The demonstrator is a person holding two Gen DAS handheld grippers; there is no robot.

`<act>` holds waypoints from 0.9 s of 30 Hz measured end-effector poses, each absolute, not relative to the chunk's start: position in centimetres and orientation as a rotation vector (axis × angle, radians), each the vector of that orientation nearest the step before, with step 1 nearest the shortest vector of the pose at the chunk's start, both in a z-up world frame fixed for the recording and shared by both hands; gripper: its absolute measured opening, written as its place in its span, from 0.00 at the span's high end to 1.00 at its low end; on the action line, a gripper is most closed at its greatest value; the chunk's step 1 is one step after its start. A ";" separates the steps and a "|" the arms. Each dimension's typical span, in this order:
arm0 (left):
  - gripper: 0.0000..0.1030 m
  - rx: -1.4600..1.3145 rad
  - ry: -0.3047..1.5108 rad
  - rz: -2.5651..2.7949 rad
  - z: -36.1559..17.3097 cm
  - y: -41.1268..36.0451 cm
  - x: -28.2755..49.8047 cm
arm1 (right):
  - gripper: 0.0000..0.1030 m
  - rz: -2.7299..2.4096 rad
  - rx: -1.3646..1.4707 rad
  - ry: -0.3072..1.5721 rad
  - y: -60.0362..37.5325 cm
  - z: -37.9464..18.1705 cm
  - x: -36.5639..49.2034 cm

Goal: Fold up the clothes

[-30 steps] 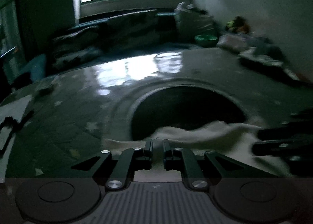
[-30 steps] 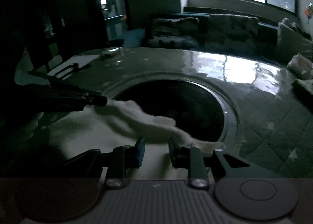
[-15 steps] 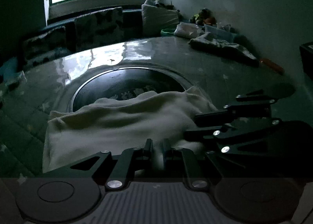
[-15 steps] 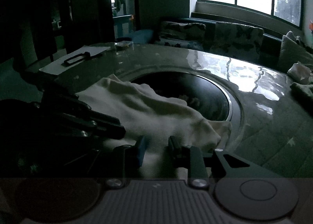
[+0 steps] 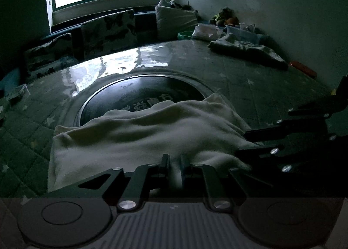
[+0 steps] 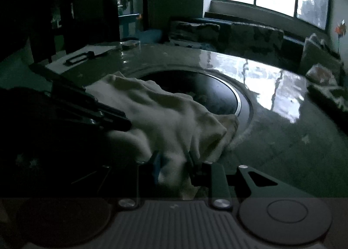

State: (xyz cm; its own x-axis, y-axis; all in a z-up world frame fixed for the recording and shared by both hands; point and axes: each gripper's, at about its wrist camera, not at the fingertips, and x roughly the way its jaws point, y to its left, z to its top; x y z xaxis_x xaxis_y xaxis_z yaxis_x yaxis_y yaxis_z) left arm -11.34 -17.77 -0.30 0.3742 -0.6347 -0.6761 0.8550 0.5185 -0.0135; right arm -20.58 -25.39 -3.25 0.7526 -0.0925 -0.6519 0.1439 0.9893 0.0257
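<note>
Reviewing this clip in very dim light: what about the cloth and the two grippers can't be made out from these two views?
- Near edge of the cloth: left wrist view, hidden behind the left gripper.
- Cloth's left part: right wrist view, covered by the dark left gripper.
- Cloth between the right gripper fingers: blurred, so the grip is unclear.
- What garment it is: bunched and too dark in both views.
- Right gripper fingertips: left wrist view, lost in shadow.

Pale garment (image 5: 152, 135) now lies spread wider over the table; right claw (image 6: 174, 162) has bunched more cloth.
</note>
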 end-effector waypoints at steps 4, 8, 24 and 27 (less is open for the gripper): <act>0.88 0.365 0.685 -0.985 -0.1 -17.8 -11.4 | 0.76 -0.143 0.147 0.696 -26.8 -2.1 -21.4; 0.88 0.353 0.681 -1.003 0.3 -18.0 -12.0 | 0.76 -0.177 0.162 0.688 -27.7 -2.0 -21.4; 0.88 0.342 0.689 -1.050 0.5 -18.7 -13.2 | 0.76 -0.203 0.120 0.704 -29.6 -3.5 -15.6; 0.88 0.325 0.698 -1.038 0.6 -18.6 -12.9 | 0.77 -0.221 0.113 0.724 -30.0 -4.3 -15.3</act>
